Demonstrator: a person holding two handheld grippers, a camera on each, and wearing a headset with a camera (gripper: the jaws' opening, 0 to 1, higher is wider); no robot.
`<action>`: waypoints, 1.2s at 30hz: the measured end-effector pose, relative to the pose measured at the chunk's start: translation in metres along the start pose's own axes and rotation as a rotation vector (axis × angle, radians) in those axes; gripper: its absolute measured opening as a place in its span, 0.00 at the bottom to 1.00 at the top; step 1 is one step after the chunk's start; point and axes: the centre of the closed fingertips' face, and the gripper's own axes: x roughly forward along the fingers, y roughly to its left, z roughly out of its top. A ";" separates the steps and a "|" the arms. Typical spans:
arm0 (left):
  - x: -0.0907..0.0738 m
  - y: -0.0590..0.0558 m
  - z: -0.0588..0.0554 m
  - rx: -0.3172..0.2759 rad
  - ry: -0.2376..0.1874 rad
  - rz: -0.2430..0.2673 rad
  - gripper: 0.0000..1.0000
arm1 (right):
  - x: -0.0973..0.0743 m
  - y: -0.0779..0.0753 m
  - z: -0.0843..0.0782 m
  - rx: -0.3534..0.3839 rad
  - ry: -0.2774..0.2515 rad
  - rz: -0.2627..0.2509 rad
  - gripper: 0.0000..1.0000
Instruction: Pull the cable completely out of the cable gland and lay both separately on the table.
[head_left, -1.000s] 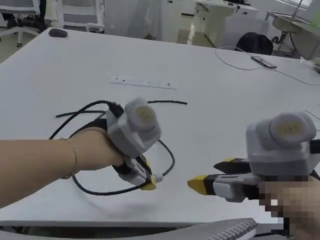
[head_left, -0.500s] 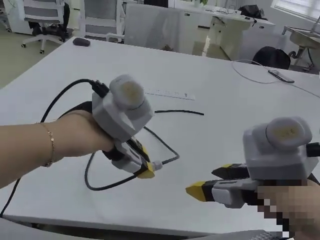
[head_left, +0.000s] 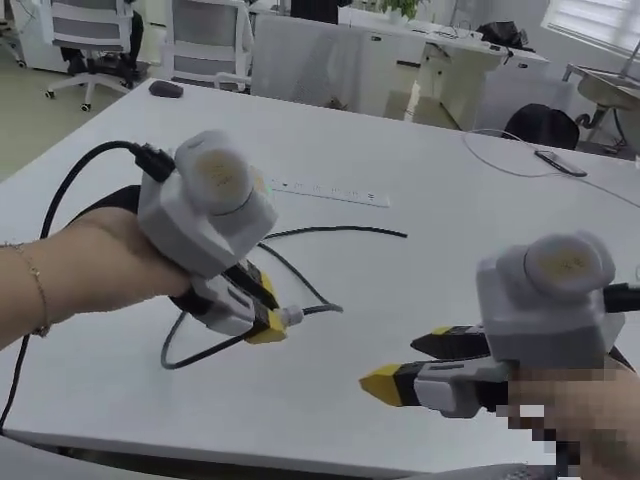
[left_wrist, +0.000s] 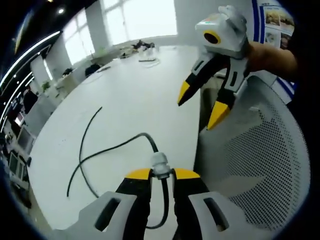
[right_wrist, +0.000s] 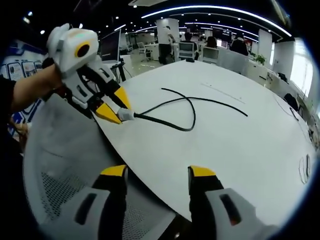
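My left gripper (head_left: 272, 322) hangs above the white table (head_left: 430, 250), shut on a small white cable gland (head_left: 291, 316). The black cable (head_left: 330, 232) comes out of the gland's front and trails across the table in a loose crossing loop. In the left gripper view the gland (left_wrist: 161, 166) sits pinched between the yellow-tipped jaws, with the cable (left_wrist: 115, 147) running away from it. My right gripper (head_left: 400, 365) is open and holds nothing, low at the right near the table's front edge. From the right gripper view the left gripper (right_wrist: 112, 107) holds the gland (right_wrist: 126, 115) ahead of my open right gripper (right_wrist: 158, 172).
A white power strip (head_left: 325, 190) lies beyond the cable. A mouse (head_left: 165, 88) sits at the far left edge, and a phone (head_left: 557, 162) with a thin white lead at the far right. A mesh chair back (left_wrist: 260, 165) is close below the table's near edge.
My left gripper has risen and moved left with the gland, dragging the cable so its loop has opened out. The right gripper has stayed open, nearly in place.
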 end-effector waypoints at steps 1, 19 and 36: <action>-0.003 0.003 0.000 0.031 0.006 0.037 0.16 | 0.000 0.003 0.001 -0.001 0.003 0.019 0.50; -0.022 -0.024 -0.017 0.363 0.056 0.066 0.16 | 0.026 0.074 0.065 -0.525 0.057 0.372 0.37; -0.014 -0.035 -0.011 0.430 0.042 0.017 0.16 | 0.047 0.090 0.046 -0.728 0.188 0.526 0.14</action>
